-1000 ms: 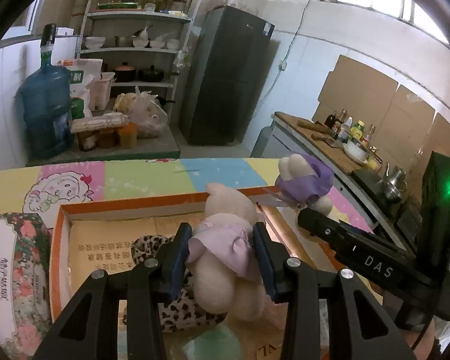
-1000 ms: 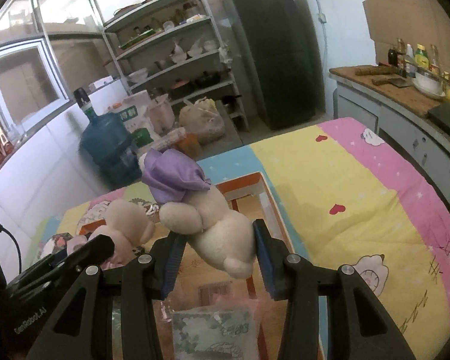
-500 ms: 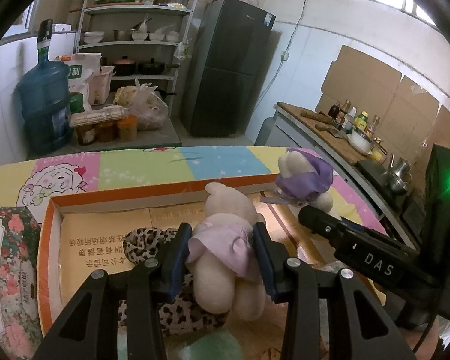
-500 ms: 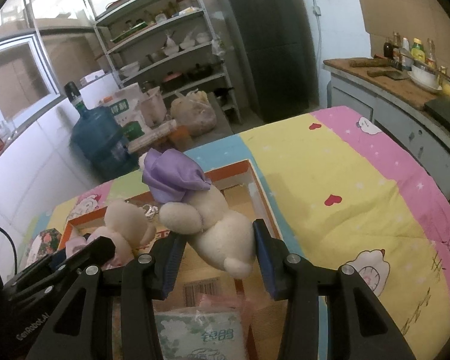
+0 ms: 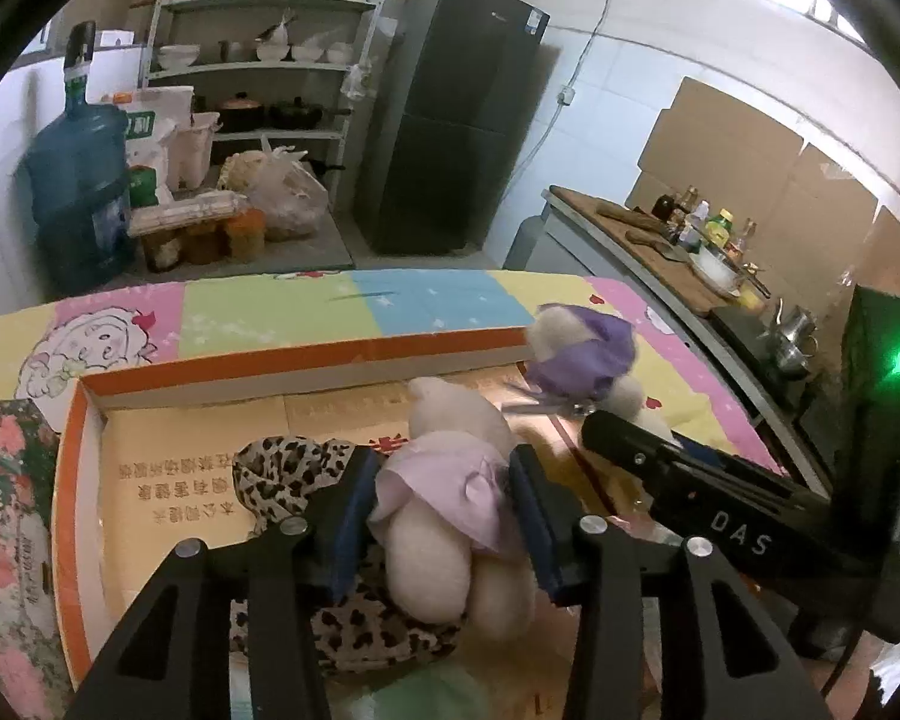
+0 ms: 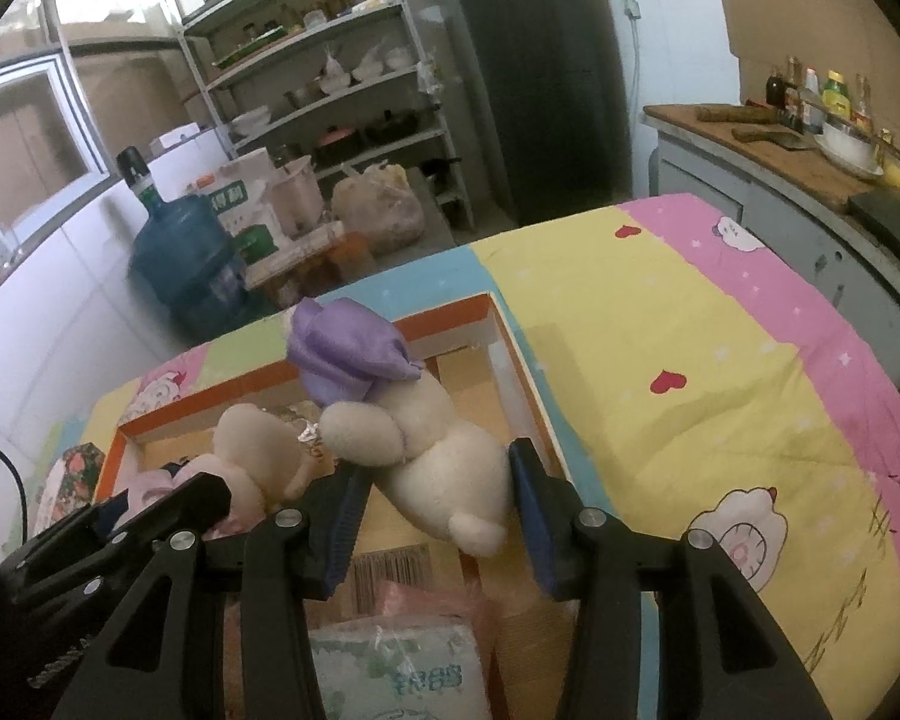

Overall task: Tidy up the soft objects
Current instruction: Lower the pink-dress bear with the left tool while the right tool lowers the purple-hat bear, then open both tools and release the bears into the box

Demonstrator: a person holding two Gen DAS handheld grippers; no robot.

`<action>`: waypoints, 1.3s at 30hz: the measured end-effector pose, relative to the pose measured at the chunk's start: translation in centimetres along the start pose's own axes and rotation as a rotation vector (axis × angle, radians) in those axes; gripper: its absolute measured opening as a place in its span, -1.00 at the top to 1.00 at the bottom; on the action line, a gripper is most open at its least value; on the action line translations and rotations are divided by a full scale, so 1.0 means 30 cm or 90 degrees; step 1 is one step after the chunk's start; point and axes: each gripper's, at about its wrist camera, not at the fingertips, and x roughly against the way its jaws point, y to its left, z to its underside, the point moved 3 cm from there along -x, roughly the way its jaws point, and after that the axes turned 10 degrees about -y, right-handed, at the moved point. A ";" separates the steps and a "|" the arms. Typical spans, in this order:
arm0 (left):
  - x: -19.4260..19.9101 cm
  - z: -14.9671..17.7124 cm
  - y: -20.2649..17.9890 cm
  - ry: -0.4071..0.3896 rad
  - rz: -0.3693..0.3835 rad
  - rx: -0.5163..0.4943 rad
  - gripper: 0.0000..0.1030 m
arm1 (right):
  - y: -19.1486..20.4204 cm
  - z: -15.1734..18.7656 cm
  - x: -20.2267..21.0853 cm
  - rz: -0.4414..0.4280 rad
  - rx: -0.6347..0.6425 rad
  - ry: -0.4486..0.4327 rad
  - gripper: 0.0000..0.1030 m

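Plush bears (image 5: 450, 516) (image 6: 426, 456) hang between my left tongs (image 5: 444, 531) and right tongs (image 6: 435, 507), directly above the orange box (image 5: 306, 363); both jaws have just been easing apart, pads barely touching.

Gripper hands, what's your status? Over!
Left gripper on pink-dress bear, right gripper on purple-dress bear; jaws just been opening. Both over orange box. Leopard cloth underneath left.

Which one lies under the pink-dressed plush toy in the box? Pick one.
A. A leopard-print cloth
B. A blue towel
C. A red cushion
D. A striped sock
A: in the left wrist view the plush toy sits over a leopard-print cloth inside the orange-rimmed box.
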 end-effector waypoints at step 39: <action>0.354 -0.054 -0.052 -0.211 -0.081 -0.087 -0.51 | 0.067 0.014 0.236 -0.096 -0.021 -0.133 -0.12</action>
